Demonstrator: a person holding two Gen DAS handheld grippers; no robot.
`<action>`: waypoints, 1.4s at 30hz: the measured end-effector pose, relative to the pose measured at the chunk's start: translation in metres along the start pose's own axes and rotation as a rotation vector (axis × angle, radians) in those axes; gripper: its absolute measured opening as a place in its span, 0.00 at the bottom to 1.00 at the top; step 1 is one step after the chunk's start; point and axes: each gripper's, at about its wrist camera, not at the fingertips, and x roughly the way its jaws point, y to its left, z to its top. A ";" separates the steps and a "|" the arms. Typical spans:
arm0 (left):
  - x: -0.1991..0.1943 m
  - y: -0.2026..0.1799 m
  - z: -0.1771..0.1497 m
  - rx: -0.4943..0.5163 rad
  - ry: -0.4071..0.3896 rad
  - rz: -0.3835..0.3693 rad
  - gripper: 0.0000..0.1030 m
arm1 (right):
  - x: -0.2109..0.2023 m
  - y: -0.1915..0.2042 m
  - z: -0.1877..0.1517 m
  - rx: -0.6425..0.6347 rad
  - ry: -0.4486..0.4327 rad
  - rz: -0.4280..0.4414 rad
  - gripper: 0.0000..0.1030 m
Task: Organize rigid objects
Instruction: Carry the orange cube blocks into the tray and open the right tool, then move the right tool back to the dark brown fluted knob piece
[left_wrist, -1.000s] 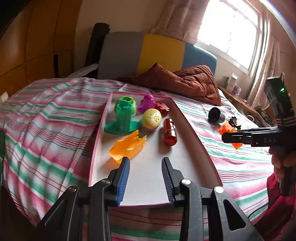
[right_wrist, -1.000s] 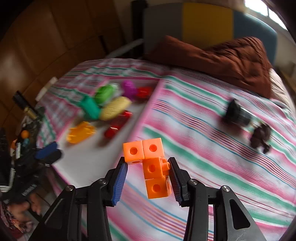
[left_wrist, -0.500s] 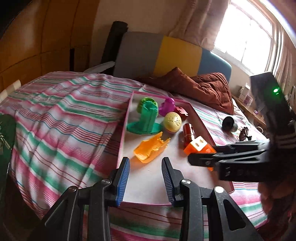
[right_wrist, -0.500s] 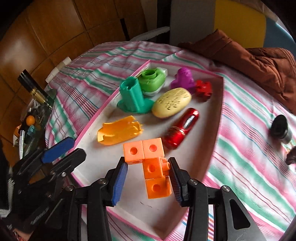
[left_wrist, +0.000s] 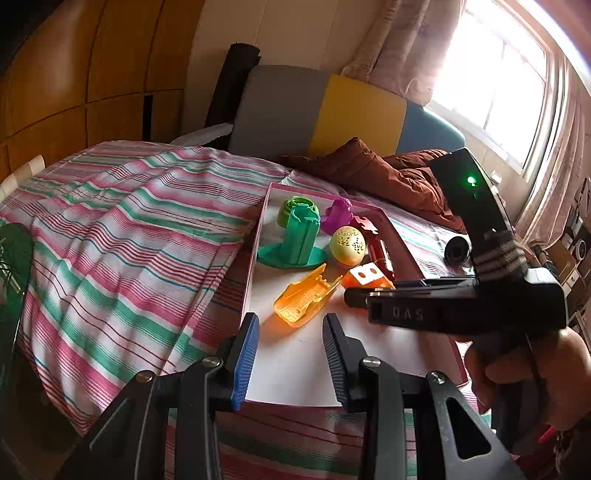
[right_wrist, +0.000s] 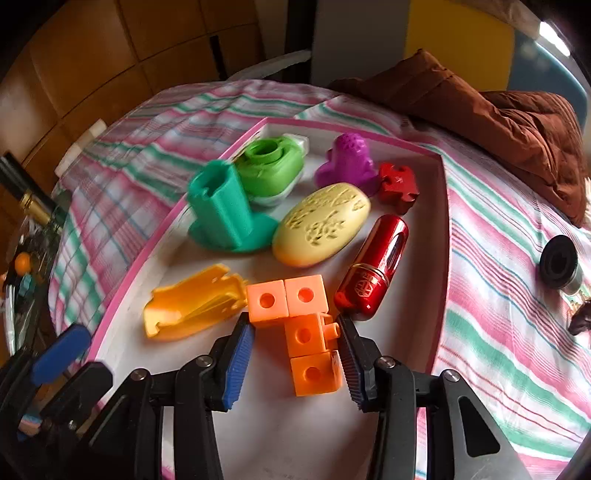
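Your right gripper (right_wrist: 295, 354) jaws clamp the orange block cluster (right_wrist: 299, 321) over the tray (right_wrist: 441, 229), beside the red tube (right_wrist: 373, 266). It's light, stiff, snap-jointed: hold the middle cube. Left gripper (left_wrist: 290, 354) jaws gape empty.

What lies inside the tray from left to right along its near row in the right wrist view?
Yellow-orange shell piece → orange cube cluster, between the right hand-held gripper's fingers → red capsule.
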 end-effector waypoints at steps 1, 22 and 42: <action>0.000 0.000 0.000 0.001 0.001 0.000 0.34 | -0.001 -0.002 0.000 0.011 -0.007 0.007 0.45; 0.005 -0.023 -0.017 0.070 0.037 -0.040 0.34 | -0.060 -0.018 -0.025 -0.014 -0.132 -0.046 0.60; 0.001 -0.046 -0.027 0.141 0.052 -0.087 0.34 | -0.075 -0.073 -0.048 0.059 -0.100 -0.164 0.60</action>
